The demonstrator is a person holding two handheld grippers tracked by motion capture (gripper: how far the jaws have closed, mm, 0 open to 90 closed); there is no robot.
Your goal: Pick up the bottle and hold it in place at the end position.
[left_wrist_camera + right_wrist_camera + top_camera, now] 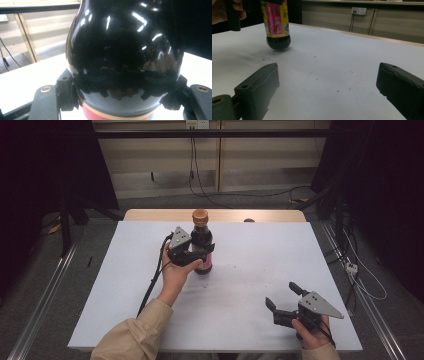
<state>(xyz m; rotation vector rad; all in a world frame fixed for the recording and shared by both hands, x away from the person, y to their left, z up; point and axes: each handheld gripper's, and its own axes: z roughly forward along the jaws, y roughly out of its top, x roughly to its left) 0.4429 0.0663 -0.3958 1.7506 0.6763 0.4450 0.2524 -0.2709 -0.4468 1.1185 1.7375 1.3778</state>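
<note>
Clamping the dark bottle (202,246) at mid-body, left gripper (192,256) closed on it, jaws seated on either side of the glossy glass in the left gripper view. Bottle upright near table (250,245) centre, toward 11 o'clock from the right gripper (282,301); base possibly just clear of the surface, hard to confirm. Cap cut off in both gripper views; label (275,17) text too small to read. Right gripper at 5 o'clock of the table, jaws spread wide, holding nothing.
</note>
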